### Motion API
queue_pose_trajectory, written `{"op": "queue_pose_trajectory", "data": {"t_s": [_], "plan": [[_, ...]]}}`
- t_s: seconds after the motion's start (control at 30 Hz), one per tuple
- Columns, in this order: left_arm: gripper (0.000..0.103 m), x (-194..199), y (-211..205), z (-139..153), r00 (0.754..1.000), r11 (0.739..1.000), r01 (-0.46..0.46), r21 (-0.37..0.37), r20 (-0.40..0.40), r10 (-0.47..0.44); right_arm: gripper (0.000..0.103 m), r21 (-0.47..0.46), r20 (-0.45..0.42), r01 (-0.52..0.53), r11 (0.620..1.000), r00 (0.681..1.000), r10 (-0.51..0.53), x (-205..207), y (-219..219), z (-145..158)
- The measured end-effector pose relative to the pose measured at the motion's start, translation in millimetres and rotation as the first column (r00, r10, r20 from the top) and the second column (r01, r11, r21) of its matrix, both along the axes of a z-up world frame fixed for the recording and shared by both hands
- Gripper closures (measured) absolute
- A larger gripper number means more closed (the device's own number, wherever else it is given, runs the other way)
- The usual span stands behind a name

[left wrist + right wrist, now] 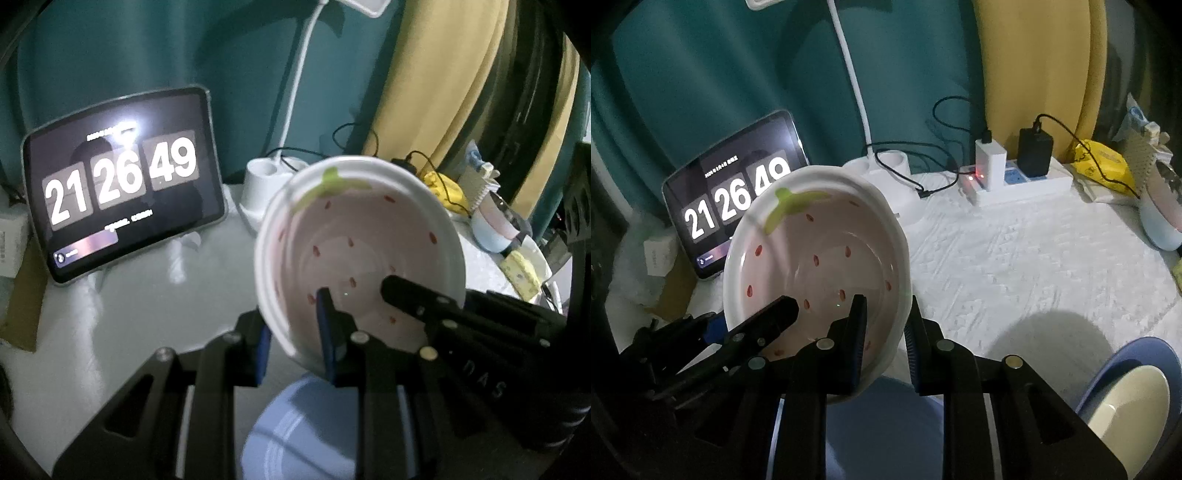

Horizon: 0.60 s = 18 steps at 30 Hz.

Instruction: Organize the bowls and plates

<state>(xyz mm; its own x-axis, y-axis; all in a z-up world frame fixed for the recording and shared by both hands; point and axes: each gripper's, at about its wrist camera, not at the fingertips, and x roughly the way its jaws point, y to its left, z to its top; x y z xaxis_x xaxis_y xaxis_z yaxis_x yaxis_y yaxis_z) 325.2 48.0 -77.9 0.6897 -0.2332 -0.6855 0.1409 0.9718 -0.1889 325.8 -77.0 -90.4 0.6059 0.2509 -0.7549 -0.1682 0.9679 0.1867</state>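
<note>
We grip the strawberry-patterned bowl (362, 236) by its rim from two sides: our left gripper (295, 332) is clamped on the rim, one finger inside and one outside, and our right gripper (886, 332) is clamped on the opposite edge. The bowl hangs tilted above the blue plate (306, 428), in front of the tablet clock (122, 181). A cream bowl (1130, 402) sits right of the blue plate

Tablet (738, 199) clock seconds half hidden behind strawberry bowl (820, 266).
</note>
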Motion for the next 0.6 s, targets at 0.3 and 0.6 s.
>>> {"op": "queue_pose_trajectory", "data": {"t_s": [0.3,0.6], "plan": [[0.08,-19.6,-12.6,9.9,1.0,1.0,0.013,0.005,0.022,-0.013,0.082,0.005,0.021,0.006,1.0,1.0,-0.006,-21.0,-13.8,8.4],[0.08,-35.3,-29.5,19.4,0.999,0.999,0.032,0.025,0.043,-0.033,0.082,0.014,0.045,0.02,1.0,0.999,-0.02,-39.6,-29.9,17.3]]}}
